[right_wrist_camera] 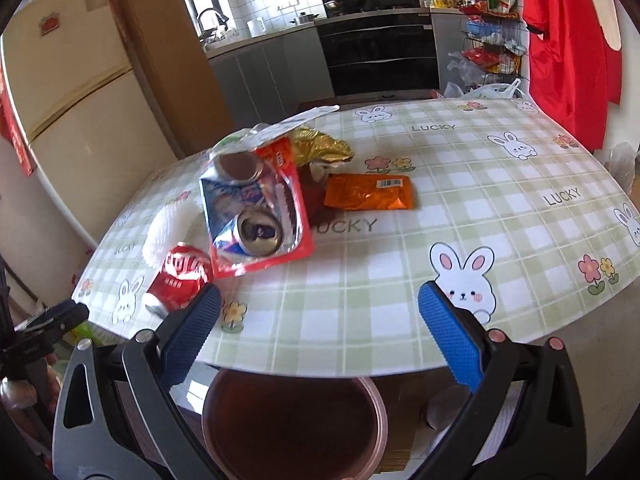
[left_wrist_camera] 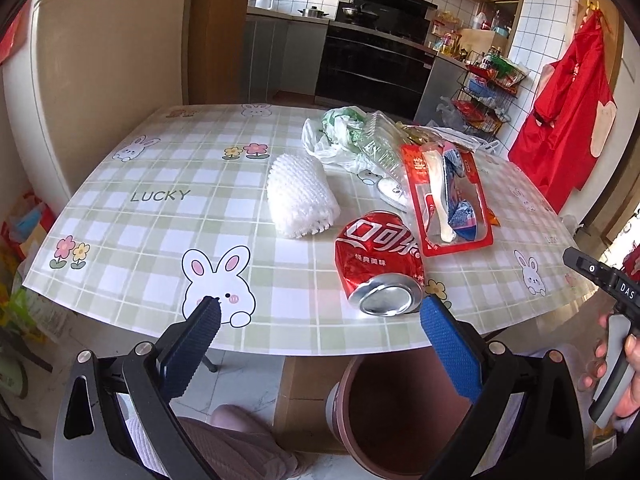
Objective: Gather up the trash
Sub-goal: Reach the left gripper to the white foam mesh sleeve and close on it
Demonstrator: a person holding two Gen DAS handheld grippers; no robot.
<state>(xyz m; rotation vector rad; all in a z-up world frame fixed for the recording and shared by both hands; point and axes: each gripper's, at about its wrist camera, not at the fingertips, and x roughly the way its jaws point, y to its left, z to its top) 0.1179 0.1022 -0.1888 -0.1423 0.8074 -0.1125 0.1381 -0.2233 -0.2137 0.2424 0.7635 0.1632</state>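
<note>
Gaping empty, both tongs (left_wrist_camera: 318, 314) (right_wrist_camera: 319, 300) face a crushed Coca-Cola can (left_wrist_camera: 378, 264) on the "LUCKY" tablecloth (left_wrist_camera: 160, 196).

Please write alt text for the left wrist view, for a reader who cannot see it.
Open left tongs hover at the table edge, close to a crushed red can. Behind it lie a white foam net, a red packet and plastic bags; a brown bin stands below.

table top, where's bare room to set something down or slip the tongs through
Bare cloth lies left of the white foam net, out to the table edge. Another wide bare stretch lies right of the orange wrapper. It is crowded in the middle: crushed red can, red packet with a crushed blue can on it, plastic bags, gold wrapper.
</note>
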